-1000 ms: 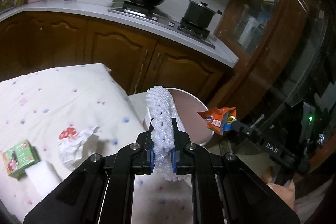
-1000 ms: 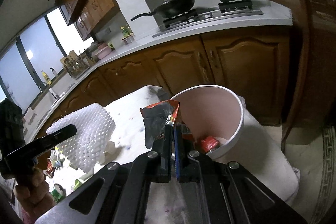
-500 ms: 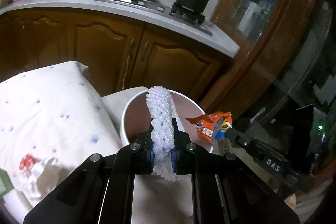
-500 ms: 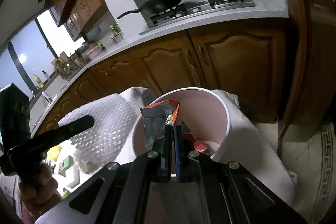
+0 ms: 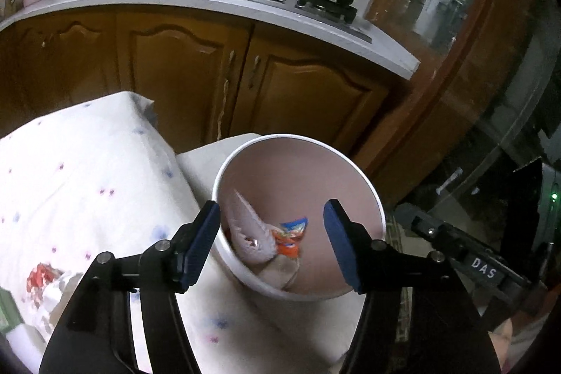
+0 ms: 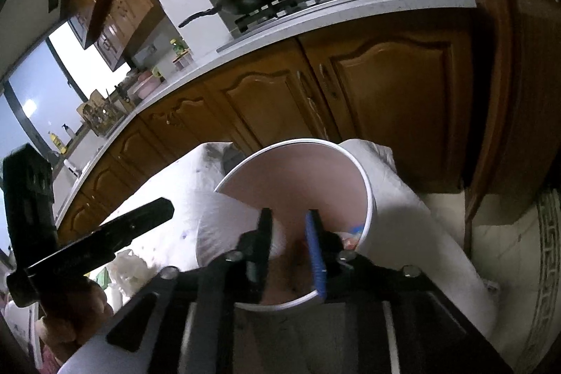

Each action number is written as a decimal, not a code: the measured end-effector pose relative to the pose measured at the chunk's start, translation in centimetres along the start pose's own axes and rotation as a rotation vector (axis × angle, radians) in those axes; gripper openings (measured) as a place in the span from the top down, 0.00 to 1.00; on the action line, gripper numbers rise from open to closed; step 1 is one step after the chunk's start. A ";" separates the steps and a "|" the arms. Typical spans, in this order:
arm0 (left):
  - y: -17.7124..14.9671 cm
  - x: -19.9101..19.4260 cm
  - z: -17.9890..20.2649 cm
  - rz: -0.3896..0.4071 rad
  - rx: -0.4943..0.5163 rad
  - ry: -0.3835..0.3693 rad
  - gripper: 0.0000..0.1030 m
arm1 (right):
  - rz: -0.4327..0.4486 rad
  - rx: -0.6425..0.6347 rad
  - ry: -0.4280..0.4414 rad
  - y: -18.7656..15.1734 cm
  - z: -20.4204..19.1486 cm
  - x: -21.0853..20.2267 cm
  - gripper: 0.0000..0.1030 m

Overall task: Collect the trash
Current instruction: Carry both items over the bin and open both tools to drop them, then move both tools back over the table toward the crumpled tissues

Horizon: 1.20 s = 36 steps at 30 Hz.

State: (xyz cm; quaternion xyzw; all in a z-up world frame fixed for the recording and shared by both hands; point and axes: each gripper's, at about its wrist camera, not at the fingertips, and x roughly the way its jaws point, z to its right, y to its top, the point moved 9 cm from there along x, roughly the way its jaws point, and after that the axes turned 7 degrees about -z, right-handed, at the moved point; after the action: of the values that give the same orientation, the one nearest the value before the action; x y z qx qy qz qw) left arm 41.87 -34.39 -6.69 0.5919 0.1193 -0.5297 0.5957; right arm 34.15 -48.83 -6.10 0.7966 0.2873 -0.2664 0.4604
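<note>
Dim indoor light throughout; pale glare is seen from the window [image 6: 38, 86]; strong fisheye bending and black vignetting at edges; motion blur inside the bin [image 5: 377, 198].

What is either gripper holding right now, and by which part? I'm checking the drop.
Nothing. The left gripper and right gripper have just opened their jaws; foam net and snack wrapper lie in the bin.

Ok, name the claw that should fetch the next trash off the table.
Left. The left claw and right claw have just been opening, empty, over the bin; the crumpled wrapper lies on the left's side.
</note>
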 end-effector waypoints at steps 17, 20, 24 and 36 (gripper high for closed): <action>-3.7 -6.2 -4.0 0.064 -0.094 0.037 0.33 | 0.073 0.034 0.089 -1.2 -2.5 -3.0 0.12; -4.3 -7.8 -4.9 0.086 -0.112 0.047 0.29 | 0.069 0.030 0.104 -1.7 -3.5 -3.2 0.12; -5.2 -9.6 -6.6 0.110 -0.132 0.077 0.29 | 0.068 0.012 0.121 -2.4 -5.0 -3.5 0.11; -8.6 -12.3 -10.0 0.120 -0.199 0.107 0.29 | 0.023 -0.038 0.163 -5.0 -9.5 -2.8 0.10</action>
State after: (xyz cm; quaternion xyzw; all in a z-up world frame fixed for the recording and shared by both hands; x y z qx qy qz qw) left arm 35.01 -17.74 -4.93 0.5632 0.1672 -0.4464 0.6749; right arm 30.20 -38.93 -3.00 0.8100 0.3196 -0.1899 0.4535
